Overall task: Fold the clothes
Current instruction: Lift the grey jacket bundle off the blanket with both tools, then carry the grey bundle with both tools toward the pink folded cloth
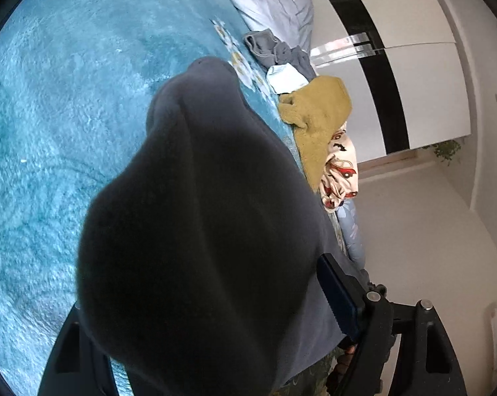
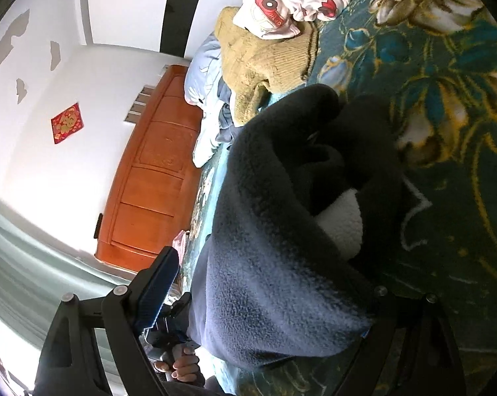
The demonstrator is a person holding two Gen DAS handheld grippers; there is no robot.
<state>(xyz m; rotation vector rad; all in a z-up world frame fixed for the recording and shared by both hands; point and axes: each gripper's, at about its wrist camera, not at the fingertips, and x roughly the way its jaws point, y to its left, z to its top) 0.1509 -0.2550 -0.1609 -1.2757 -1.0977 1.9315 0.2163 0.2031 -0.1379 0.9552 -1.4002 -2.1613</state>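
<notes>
A dark navy fleece garment [image 1: 195,224] fills the middle of the left wrist view, draped over my left gripper [image 1: 209,323]; only the right finger's blue pad [image 1: 339,297] shows beside the cloth. In the right wrist view the same fleece [image 2: 275,264], with a white fleecy lining [image 2: 342,221], hangs over my right gripper [image 2: 268,300]; its left finger [image 2: 157,283] stands clear of the cloth. Both grippers hold the garment above the bed.
The bed has a teal plush blanket [image 1: 57,105] and a floral cover [image 2: 446,105]. A pile lies at its edge: mustard sweater [image 1: 317,112], car-print cloth [image 2: 291,3], grey garment [image 1: 275,51]. A wooden headboard [image 2: 152,178] and white wardrobe [image 1: 413,66] stand beyond.
</notes>
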